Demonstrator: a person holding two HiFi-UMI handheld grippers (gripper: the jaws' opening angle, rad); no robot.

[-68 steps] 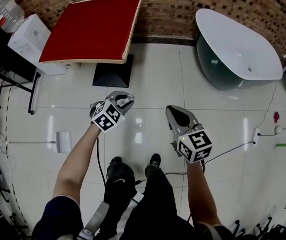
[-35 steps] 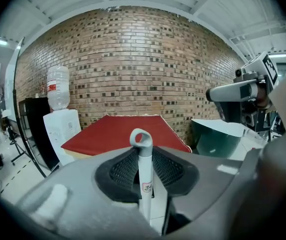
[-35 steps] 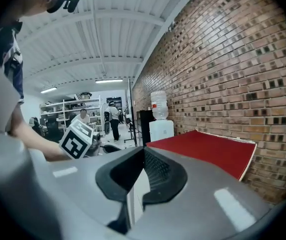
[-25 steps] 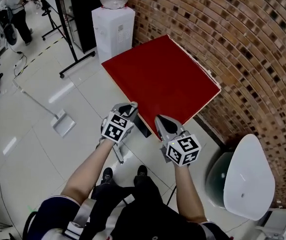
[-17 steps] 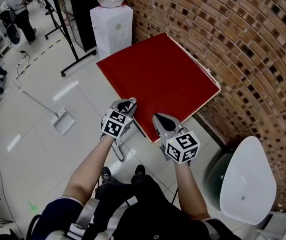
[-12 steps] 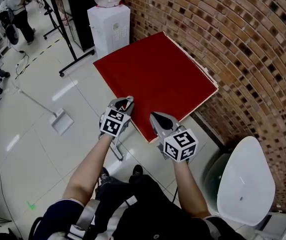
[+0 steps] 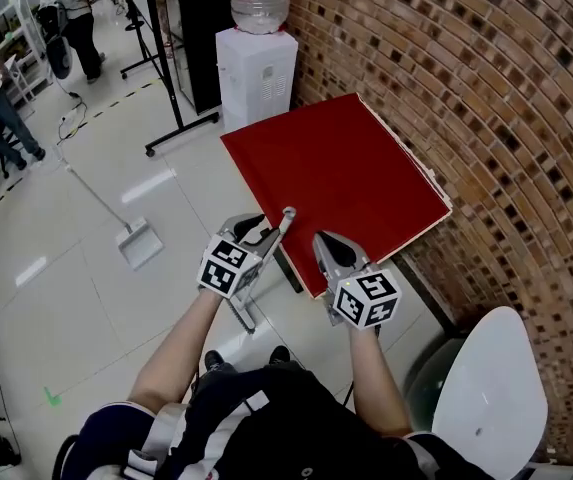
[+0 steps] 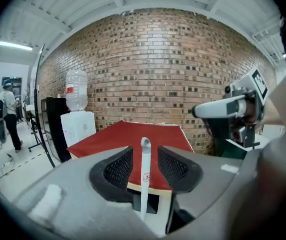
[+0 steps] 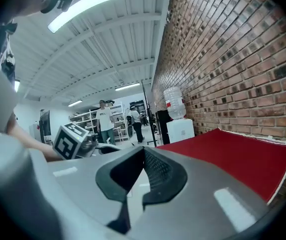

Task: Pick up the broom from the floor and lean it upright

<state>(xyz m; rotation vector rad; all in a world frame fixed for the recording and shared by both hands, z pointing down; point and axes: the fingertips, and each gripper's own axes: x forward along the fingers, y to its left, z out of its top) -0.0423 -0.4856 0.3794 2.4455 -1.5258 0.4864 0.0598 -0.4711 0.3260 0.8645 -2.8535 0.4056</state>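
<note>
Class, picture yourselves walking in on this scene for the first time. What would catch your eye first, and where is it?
The big red table top set against the brick wall dominates the head view. At its near edge a white broom handle stands upright between the jaws of the left gripper, which have just been opening and do not press on it. To the left, a long-handled dustpan rests on the pale floor.
</note>
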